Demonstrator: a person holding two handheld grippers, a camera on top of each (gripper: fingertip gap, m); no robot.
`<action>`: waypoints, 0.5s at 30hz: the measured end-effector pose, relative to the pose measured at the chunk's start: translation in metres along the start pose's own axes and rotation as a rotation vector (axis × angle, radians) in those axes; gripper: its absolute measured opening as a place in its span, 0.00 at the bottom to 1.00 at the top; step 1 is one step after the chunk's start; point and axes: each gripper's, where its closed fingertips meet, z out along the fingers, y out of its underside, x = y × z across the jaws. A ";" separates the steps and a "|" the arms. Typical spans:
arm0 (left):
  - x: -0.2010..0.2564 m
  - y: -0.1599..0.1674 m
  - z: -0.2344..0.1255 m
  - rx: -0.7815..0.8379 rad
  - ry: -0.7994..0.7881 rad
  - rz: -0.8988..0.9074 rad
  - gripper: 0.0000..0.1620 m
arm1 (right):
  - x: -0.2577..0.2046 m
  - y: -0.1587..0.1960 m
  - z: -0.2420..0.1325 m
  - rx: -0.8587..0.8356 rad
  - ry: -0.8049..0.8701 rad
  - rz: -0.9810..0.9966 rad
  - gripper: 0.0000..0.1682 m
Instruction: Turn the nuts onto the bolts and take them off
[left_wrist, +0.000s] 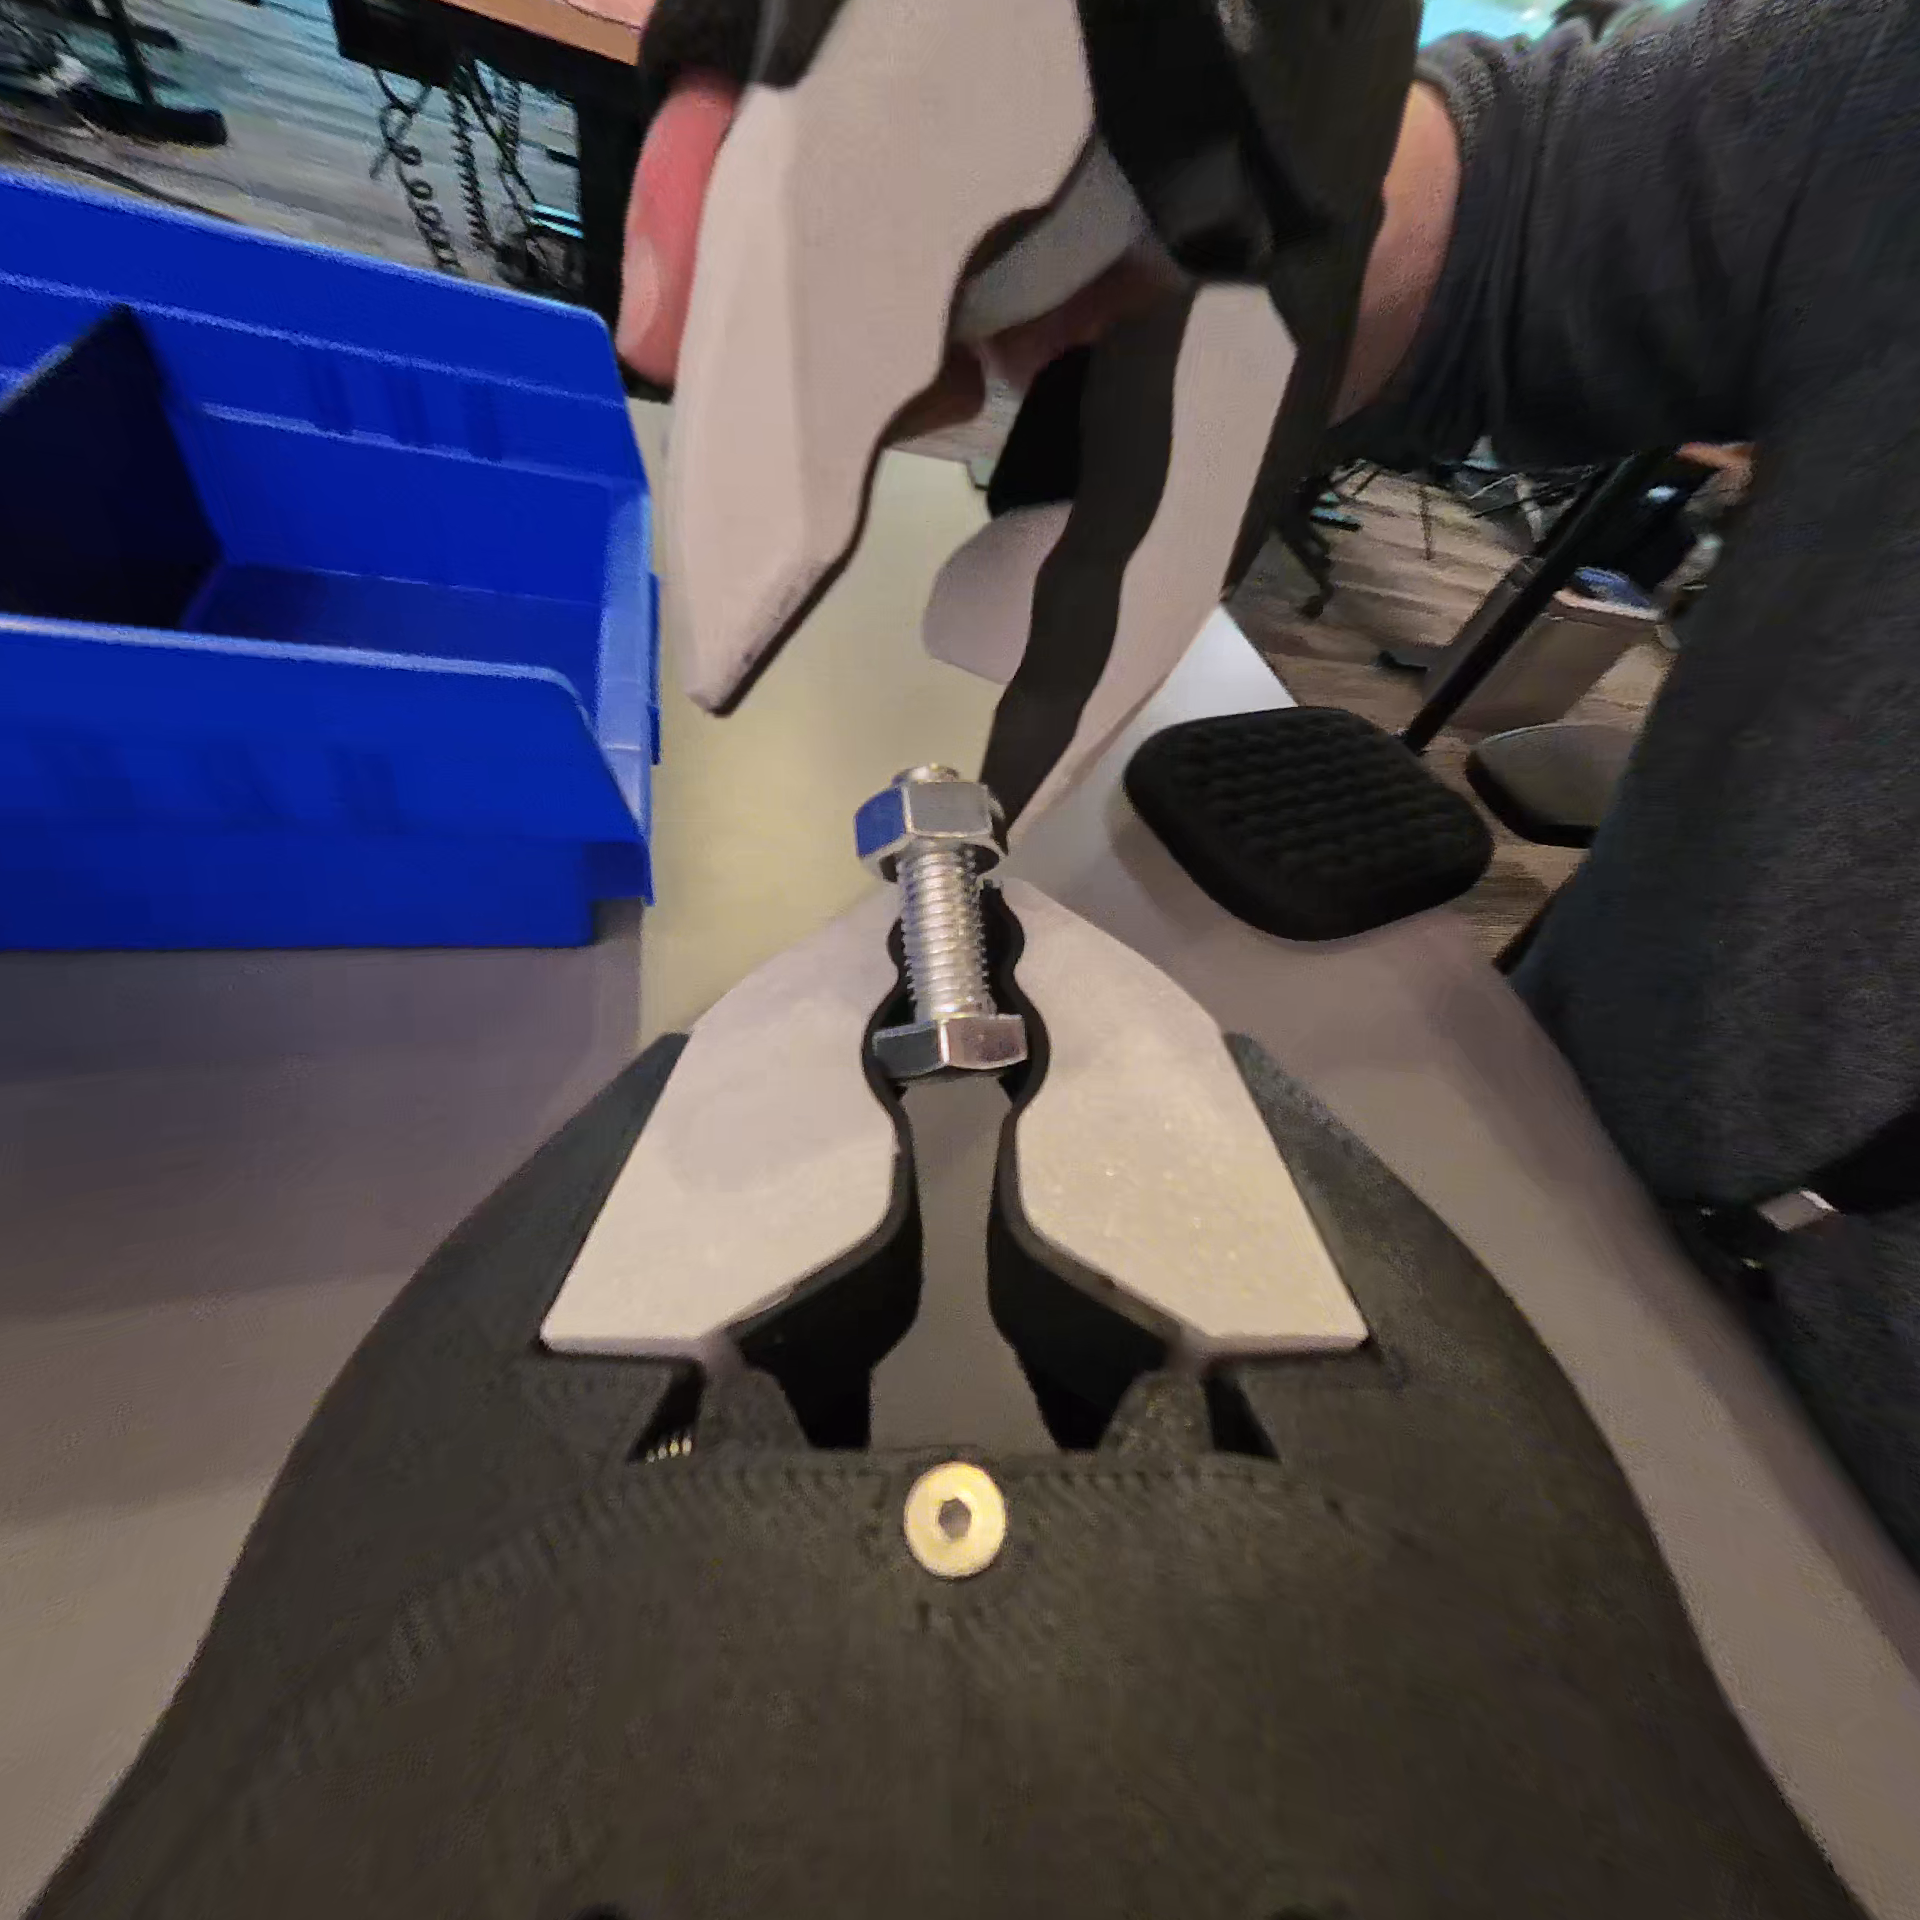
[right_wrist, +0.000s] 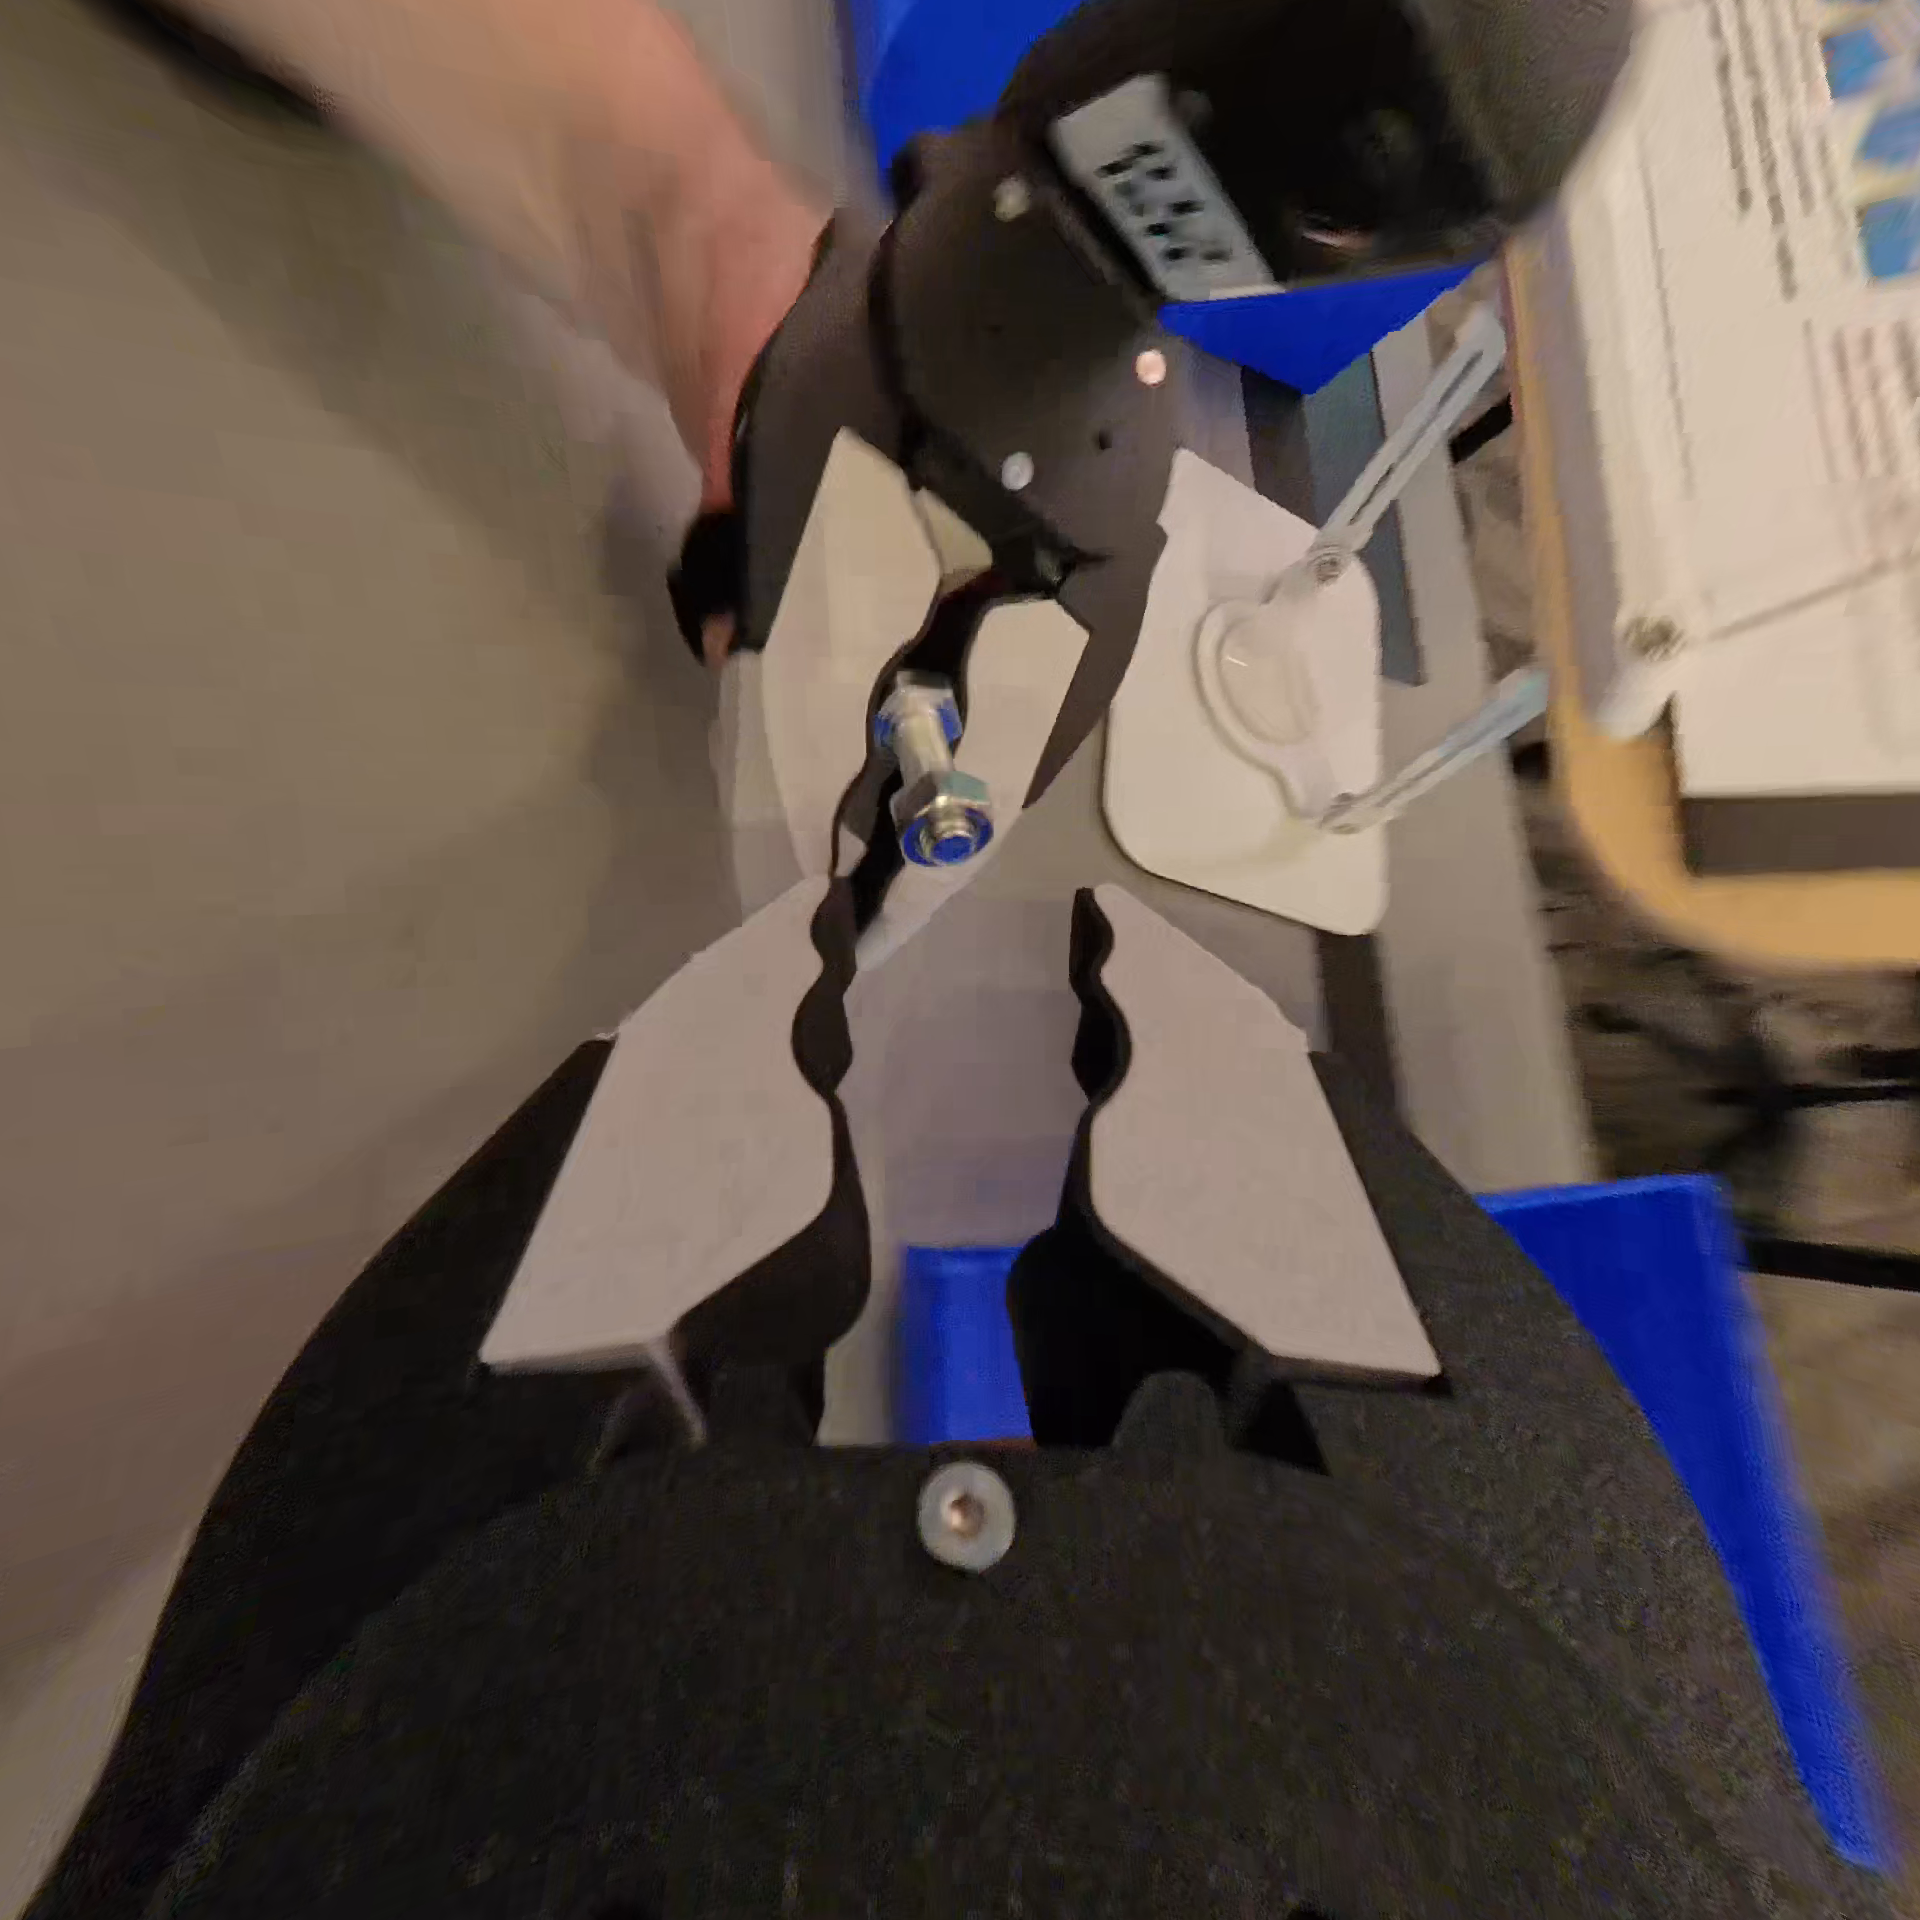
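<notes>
Now | left gripper (left_wrist: 951, 940) clamps bolt (left_wrist: 943, 951) | right gripper (right_wrist: 961, 914) spread above

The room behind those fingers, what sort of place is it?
Probably a workshop or lab office. A blue parts bin stands on the pale table, cables hang under a desk behind, and a chair's black armrest pokes in beside the table.
</notes>
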 end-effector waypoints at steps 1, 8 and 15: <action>-0.003 0.000 0.000 -0.004 -0.029 0.021 0.06 | -0.001 -0.004 -0.002 0.057 -0.044 0.121 0.23; -0.013 0.004 0.004 -0.059 -0.168 0.122 0.06 | -0.005 -0.005 0.004 0.188 -0.235 0.604 0.16; -0.005 0.008 0.007 -0.051 -0.050 0.014 0.06 | -0.010 -0.004 0.008 0.117 -0.110 0.286 0.10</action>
